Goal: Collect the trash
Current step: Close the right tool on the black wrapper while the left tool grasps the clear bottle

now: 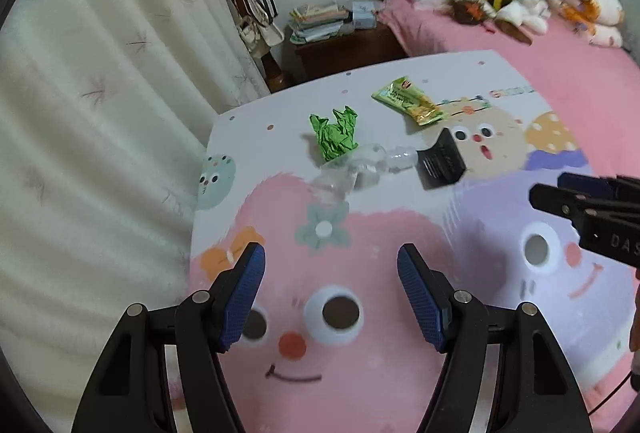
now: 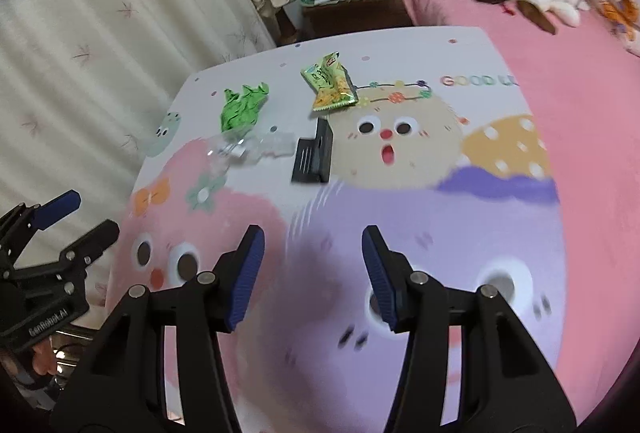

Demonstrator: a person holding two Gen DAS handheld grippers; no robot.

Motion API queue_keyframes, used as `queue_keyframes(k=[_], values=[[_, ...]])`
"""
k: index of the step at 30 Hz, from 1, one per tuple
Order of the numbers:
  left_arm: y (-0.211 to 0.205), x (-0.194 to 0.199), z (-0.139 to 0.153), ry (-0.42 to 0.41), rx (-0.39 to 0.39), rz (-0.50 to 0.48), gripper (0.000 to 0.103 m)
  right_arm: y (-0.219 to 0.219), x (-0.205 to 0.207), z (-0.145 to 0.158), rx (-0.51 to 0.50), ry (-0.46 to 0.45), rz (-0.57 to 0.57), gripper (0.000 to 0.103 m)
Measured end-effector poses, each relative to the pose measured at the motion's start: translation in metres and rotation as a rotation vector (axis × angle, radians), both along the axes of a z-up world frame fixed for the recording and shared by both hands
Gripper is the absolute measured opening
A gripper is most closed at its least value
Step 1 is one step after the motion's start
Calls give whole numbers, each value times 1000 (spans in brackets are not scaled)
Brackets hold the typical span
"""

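Toward the far side of the tabletop (image 1: 400, 81) lay my trash: crumpled green paper (image 1: 334, 137), a yellow-green snack wrapper (image 1: 408, 101), clear crinkled plastic (image 1: 352, 169) and a small black box (image 1: 440, 161). Both my left gripper (image 1: 331, 297) and right gripper (image 2: 313, 273) hung near, fingers wide, empty.

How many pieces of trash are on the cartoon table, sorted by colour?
Green: 2, the crumpled green wrapper and the green and yellow snack packet
Clear: 1, the crushed clear plastic bottle
Black: 1, the black box
Total: 4
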State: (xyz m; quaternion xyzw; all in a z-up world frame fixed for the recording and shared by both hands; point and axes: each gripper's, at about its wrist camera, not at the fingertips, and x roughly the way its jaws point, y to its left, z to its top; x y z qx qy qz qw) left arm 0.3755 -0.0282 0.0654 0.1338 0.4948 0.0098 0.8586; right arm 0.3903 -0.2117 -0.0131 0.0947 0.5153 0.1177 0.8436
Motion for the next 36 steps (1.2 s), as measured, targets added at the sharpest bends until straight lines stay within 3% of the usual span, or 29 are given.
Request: queue_keyframes(k=[5,13,17,22,25,36], values=[[-8,53,-33,85,8,44,70,7,68,-45,-1,74,49,48],[2,94,-69,170,24,95,70,21,117,-93,41,148,56,48],[0,111,-85,197,42,85,70,21,128,-111,56,190,54,33],[-9,130,-103,229,65,50,70,15,130,-120,79,198,60,19],[-16,139,-115,240,122,11,70,10,131,-122,97,205,63,13],[-25,167,-134,248,184,-64,70,7,131,-123,121,201,76,12]])
